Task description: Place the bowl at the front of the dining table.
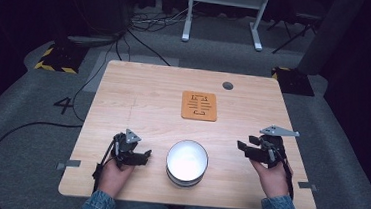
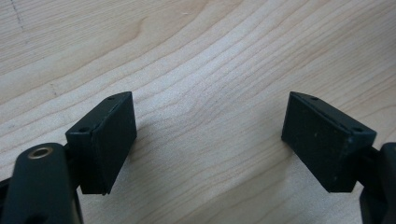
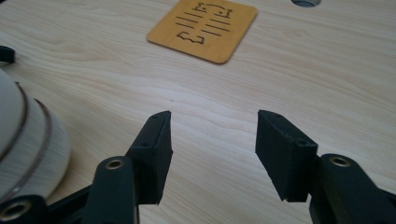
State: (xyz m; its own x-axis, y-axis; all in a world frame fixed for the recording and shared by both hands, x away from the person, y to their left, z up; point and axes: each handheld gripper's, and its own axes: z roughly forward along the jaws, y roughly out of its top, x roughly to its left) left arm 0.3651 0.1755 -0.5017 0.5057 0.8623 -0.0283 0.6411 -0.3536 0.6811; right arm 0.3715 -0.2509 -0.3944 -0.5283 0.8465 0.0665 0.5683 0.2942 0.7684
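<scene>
- Near edge, about 6 o'clock in the high view: stood a stack of white bowls [image 1: 187,163] with thin dark bands, upright on the tabletop [image 1: 140,86], between the two hands and apart from both.
- At 9 o'clock of the stack: rested the left gripper [image 1: 141,157] low on the wood, jaws spread wide with nothing between them; in the left gripper view [image 2: 209,135], bare grain lay between the two black pads.
- At 3 o'clock of the stack: sat the right gripper [image 1: 243,144], a little farther off, jaws likewise parted and empty; in the right gripper view [image 3: 212,140], aimed across open wood with the stack's banded side [image 3: 25,144] at the 9 o'clock edge.
- Farther out, toward 12 o'clock from the stack: lay a square cork coaster [image 1: 199,105] with dark markings, flat and well apart from the stack.
- Beyond that, near the far edge at about 1 o'clock: showed a round cable hole [image 1: 227,85].
- Judged progress: nothing gripped, nothing lifted, stack untouched; seemingly at the very start, with the approach, the grasp and any move toward the coaster all left to do.
</scene>
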